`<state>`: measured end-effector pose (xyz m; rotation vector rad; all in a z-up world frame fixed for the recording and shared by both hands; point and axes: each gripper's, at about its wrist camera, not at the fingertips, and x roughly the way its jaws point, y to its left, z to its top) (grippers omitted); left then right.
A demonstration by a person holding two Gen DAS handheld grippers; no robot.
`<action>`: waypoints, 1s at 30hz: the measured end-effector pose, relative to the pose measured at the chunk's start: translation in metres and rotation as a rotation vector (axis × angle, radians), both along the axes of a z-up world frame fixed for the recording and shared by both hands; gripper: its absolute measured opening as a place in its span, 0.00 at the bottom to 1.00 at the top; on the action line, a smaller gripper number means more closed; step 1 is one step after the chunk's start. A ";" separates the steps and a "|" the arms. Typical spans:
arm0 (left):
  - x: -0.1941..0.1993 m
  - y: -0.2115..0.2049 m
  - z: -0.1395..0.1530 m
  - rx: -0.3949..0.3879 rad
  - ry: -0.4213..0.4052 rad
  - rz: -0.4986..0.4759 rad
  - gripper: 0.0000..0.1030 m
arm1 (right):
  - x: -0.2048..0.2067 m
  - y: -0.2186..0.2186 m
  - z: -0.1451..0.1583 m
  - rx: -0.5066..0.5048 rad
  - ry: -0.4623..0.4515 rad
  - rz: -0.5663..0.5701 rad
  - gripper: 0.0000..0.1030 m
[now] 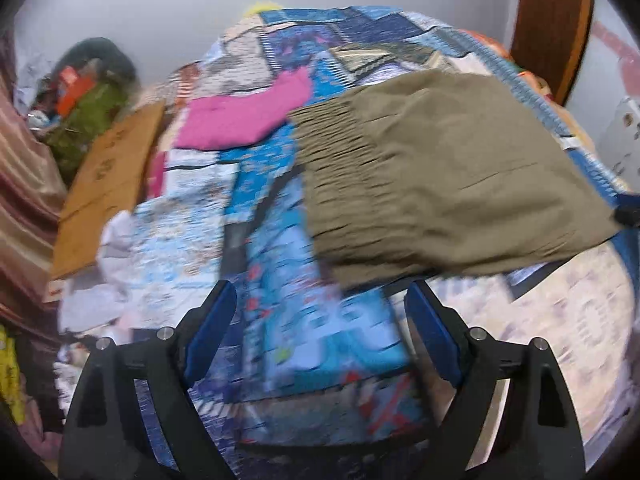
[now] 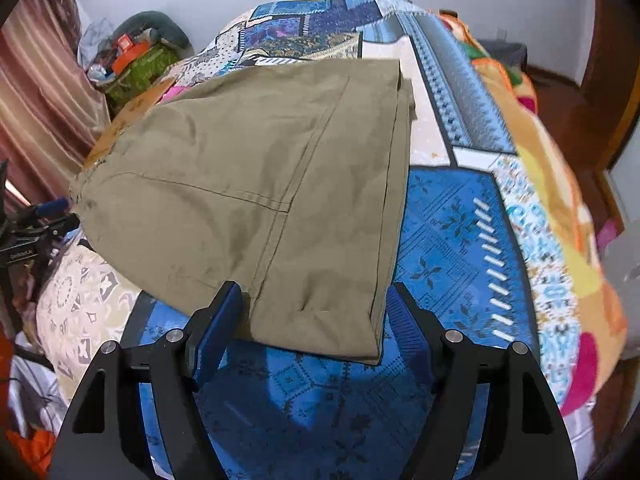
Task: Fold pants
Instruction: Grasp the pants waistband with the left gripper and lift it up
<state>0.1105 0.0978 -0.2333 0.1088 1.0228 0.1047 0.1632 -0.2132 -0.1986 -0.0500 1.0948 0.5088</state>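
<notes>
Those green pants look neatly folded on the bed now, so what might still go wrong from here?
The right gripper, open, hovers right over the near corner of the olive pants; a careless move might snag the corner and undo the fold. The pants lie on a rumpled patterned bedspread, so the stack may slump. The pink garment lies close beside the waistband and might get dragged along.

A home bedroom: patchwork bedspread (image 2: 452, 224), curtain (image 2: 44, 80), strewn clothes (image 1: 244, 116).
</notes>
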 end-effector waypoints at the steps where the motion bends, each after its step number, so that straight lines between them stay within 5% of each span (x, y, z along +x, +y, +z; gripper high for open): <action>1: -0.003 0.007 0.001 -0.009 0.003 0.019 0.85 | -0.001 0.004 0.004 0.001 -0.010 0.004 0.69; 8: -0.012 0.030 0.030 -0.279 -0.066 0.075 0.85 | 0.001 0.030 0.038 0.059 -0.119 0.050 0.69; 13: -0.001 0.013 0.023 -0.418 -0.029 0.041 0.86 | 0.009 0.070 0.050 0.074 -0.187 0.110 0.71; 19: 0.009 -0.001 -0.003 -0.562 0.057 0.031 0.85 | 0.012 0.104 0.030 0.070 -0.184 0.161 0.71; 23: 0.017 -0.002 -0.008 -0.606 0.045 0.030 0.92 | 0.018 0.114 0.005 0.008 -0.136 0.152 0.71; 30: 0.047 0.015 -0.017 -0.749 0.058 0.090 0.96 | 0.017 0.106 -0.006 0.052 -0.099 0.173 0.73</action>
